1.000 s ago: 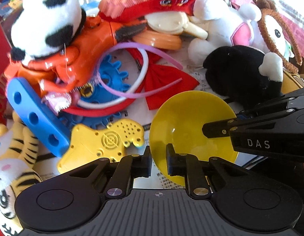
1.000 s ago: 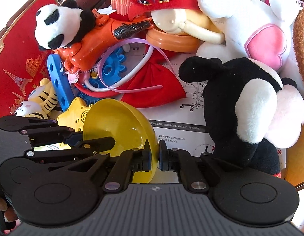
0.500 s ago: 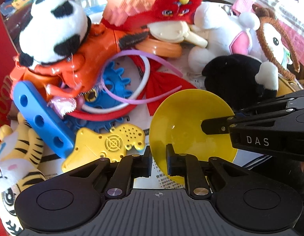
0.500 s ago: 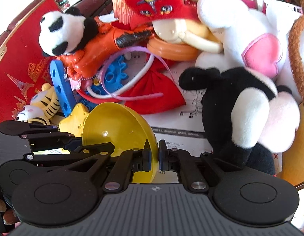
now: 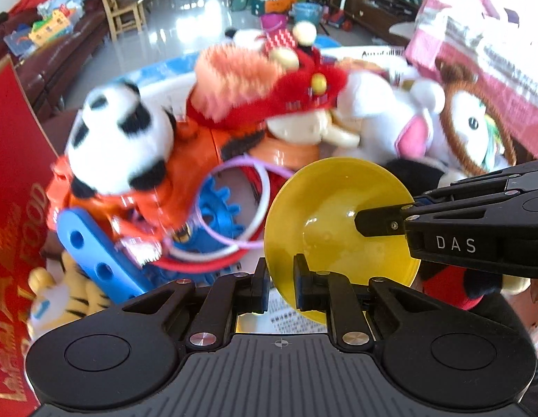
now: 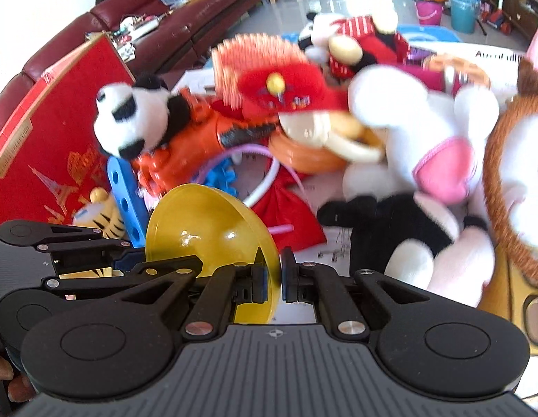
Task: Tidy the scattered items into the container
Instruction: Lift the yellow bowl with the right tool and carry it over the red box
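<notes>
Item in hand: yellow bowl, lifted clear above the toy pile, held by its rim at two spots.
Left gripper: your jaws are clamped on the near edge of the rim.
Right gripper: your jaws are pinched on the rim's other side.
Below: panda plush, blue gear, purple hairband, black-and-white plush, all loose.
Container: you cannot tell from these views which one is meant; a red box wall stands at the left.
Risk, slip: thin smooth rim, shallow bite; uneven pull between your hands could twist it free.
Risk, snag: a low carry may catch the hairband.
</notes>
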Demonstrator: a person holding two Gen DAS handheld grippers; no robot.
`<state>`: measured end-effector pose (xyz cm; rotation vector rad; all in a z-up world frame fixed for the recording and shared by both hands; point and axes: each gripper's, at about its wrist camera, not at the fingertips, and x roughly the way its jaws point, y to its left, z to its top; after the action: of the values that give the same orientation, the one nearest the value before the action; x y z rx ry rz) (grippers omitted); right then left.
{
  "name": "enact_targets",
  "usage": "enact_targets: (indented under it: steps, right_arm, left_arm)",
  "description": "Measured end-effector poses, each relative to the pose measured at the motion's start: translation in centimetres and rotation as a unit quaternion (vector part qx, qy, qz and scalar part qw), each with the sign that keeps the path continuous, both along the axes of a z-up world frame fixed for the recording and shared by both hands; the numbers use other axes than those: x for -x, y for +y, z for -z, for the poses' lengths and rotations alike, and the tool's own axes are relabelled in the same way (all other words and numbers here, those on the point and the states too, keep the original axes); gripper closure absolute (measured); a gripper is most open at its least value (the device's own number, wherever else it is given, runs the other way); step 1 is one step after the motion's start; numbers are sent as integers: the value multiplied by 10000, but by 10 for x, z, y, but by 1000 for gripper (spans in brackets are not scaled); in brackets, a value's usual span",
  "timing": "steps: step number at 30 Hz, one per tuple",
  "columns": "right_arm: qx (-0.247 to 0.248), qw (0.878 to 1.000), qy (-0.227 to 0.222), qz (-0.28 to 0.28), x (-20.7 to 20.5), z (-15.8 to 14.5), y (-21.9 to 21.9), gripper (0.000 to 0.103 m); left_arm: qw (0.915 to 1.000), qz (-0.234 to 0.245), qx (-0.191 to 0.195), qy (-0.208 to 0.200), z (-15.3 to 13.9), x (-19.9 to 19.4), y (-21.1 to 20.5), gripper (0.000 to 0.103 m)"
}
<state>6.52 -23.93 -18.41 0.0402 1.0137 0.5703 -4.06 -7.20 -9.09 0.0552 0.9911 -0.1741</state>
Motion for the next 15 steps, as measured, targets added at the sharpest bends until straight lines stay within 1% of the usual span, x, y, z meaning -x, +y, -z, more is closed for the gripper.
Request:
enact_targets:
  steps: [4,8,12,15]
  right_arm:
    - [-81,9993,-355,-54,-4,-31,3,95]
    - [-166,9965,-808,-161,-8,-69,14,95]
    - [-215,9916,-1216,-390,-12,-106,38,95]
    - [-223,9854,-1548,-668,-14,-133,70,95]
  left_arm:
    - [9992,-35,44,-391,-30,-4,5,95]
    - [9960,-167,118,-865,-65,-2,18,95]
    - [9904,-349,87,-1332,-98,1,41,95]
    - [9849,-566,39,-1637,-122,5,67,95]
